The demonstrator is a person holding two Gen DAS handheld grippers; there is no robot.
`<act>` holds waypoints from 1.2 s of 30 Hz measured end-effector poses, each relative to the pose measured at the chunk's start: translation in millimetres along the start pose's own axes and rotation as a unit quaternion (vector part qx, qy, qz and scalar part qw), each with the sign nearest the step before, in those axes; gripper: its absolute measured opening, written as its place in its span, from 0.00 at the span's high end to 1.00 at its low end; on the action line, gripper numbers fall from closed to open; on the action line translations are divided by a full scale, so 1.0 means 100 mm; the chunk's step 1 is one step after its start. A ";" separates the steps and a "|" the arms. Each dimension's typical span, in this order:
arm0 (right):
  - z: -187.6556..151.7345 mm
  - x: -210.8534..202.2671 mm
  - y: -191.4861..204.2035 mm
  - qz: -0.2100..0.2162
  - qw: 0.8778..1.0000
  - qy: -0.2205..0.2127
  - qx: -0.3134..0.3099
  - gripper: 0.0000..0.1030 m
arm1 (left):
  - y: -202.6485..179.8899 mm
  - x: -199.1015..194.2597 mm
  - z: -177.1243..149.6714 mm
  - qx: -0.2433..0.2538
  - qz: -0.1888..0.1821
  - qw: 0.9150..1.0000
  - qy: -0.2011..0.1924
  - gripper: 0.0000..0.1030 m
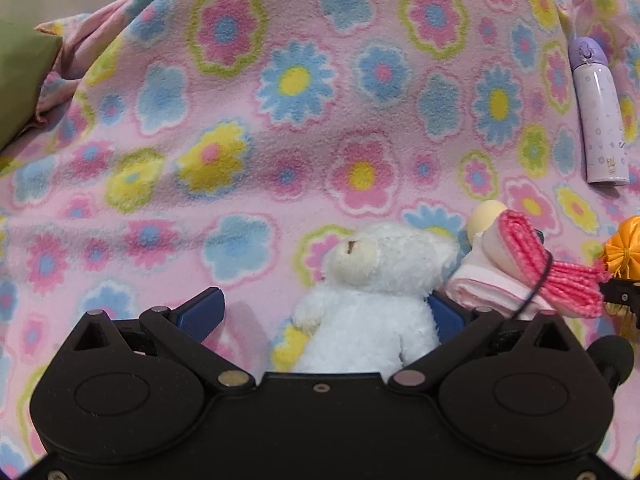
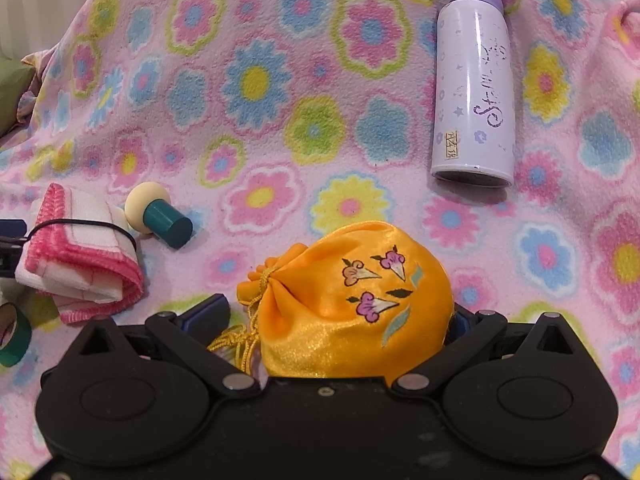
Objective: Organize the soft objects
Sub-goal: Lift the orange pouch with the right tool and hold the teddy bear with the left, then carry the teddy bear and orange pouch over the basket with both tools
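Plush white fur fills the gap of the left tool (image 1: 326,312), where a white teddy bear (image 1: 372,296) sits between jaws that are spread wide; its right flank is against one blue pad, while the other pad stands clear of it, so nothing is clamped. An orange drawstring pouch (image 2: 352,304) is framed likewise by the right tool (image 2: 340,312), jaws apart, with only the left pad plainly seen. Both toys rest on the flowered fleece blanket (image 1: 280,120), with a rolled pink-edged cloth (image 2: 80,264) lying between them, beside the bear. Each grasp would best be centred first, so that the soft body is squeezed evenly rather than pushed sideways. The pouch's yellow cord (image 2: 236,344) should be kept out of the linkage. A lilac bottle (image 2: 472,92) and a teal-handled stamp (image 2: 160,216), both hard, may be left alone.
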State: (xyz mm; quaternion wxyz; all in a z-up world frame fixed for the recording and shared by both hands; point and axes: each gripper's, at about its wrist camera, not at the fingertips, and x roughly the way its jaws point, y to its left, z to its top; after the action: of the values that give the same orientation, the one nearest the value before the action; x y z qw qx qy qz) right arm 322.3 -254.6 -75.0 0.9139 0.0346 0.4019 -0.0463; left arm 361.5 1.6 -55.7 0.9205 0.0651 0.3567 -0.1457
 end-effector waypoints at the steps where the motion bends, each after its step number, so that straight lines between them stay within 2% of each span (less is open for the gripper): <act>1: 0.00 0.00 0.00 0.001 1.000 0.000 0.001 0.00 | -0.02 0.02 0.03 0.003 0.001 1.000 0.003 0.03; 3: 0.00 0.00 0.00 0.001 1.000 -0.001 0.002 0.00 | -0.05 0.08 0.08 0.013 -0.001 1.000 0.012 0.02; 6: -0.01 -0.01 0.00 0.002 1.000 -0.002 0.005 0.00 | -0.09 0.23 0.12 0.026 -0.002 0.998 0.050 0.03; 7: -0.01 -0.01 -0.01 0.003 1.000 -0.002 0.006 0.00 | -0.08 0.24 0.13 0.020 -0.008 0.999 0.050 0.06; 9: -0.01 -0.02 -0.01 0.004 1.000 -0.003 0.009 0.00 | -0.06 0.20 0.14 0.007 -0.018 0.999 0.044 0.27; 11: -0.01 -0.02 -0.01 0.005 1.000 -0.005 0.012 0.00 | -0.06 0.15 0.16 0.002 -0.002 0.999 0.038 0.43; 12: -0.01 -0.02 -0.02 0.007 1.000 -0.006 0.015 0.00 | -0.06 0.13 0.16 0.001 0.002 0.999 0.035 0.45; 18: -0.03 -0.05 -0.05 0.013 0.999 -0.013 0.028 0.01 | 0.06 -0.09 0.20 -0.044 0.015 0.999 0.017 0.46; 22: -0.05 -0.09 -0.09 0.011 0.999 -0.021 0.042 0.09 | 0.05 -0.38 0.21 -0.065 0.021 0.998 -0.003 0.46; 27: -0.05 -0.12 -0.09 0.004 0.999 -0.019 0.040 0.12 | -0.09 -0.80 0.17 -0.066 0.040 0.997 -0.017 0.45; 31: -0.05 -0.19 -0.02 -0.019 1.000 -0.002 0.021 0.23 | -0.24 -1.18 0.01 -0.067 0.047 0.996 -0.027 0.45; 35: -0.14 -0.44 -0.08 -0.012 0.999 0.011 0.040 0.36 | -0.37 -1.51 -0.20 -0.070 0.050 0.995 -0.042 0.45; 36: -0.17 -0.51 -0.10 -0.010 0.999 0.013 0.045 0.36 | -0.40 -1.56 -0.25 -0.071 0.050 0.995 -0.041 0.45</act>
State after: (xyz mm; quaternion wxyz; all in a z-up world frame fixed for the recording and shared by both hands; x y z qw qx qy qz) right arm 274.6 -259.8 -49.4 0.9057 0.0726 0.4111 -0.0731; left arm 222.8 3.5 30.3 0.9427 0.0108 0.3245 -0.0765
